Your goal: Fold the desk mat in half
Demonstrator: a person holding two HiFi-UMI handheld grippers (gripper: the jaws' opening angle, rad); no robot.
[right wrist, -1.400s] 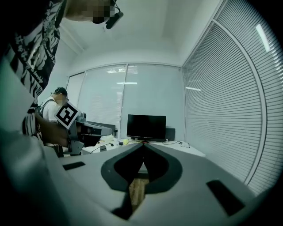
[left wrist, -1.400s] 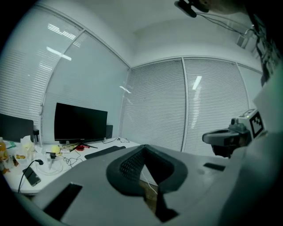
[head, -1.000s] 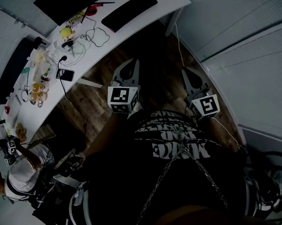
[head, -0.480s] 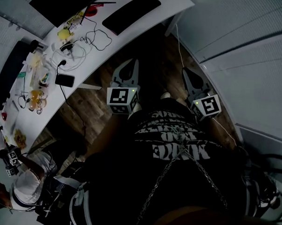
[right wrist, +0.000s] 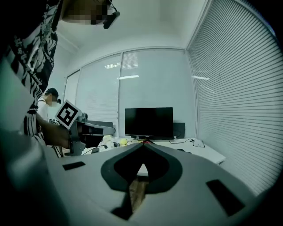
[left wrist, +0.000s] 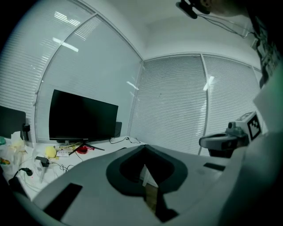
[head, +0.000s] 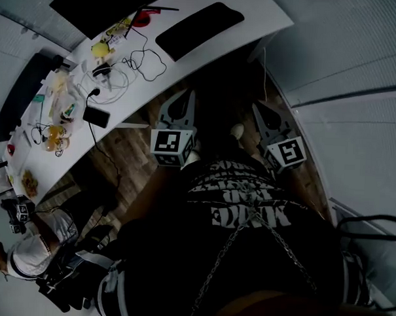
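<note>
Black rectangular desk mat [head: 198,30] lies flat on the white curved desk [head: 264,23]; both grippers are off it, shut & empty.

The mat's long axis runs along the desk's length, lower-left to upper-right in the head view. One short end points to the desk's right end, the other toward the black monitor [head: 93,4] at the desk's back. Your left gripper [head: 187,94] & right gripper [head: 256,107] hang over the brown wood floor [head: 120,150] in front of the desk's near edge, pointing at the desk. The mat lies beyond their tips, well apart from both. Each pair of jaws is pressed together w/ nothing btwn. Tangled cables [head: 140,56] sit on the desk left of the mat.
</note>
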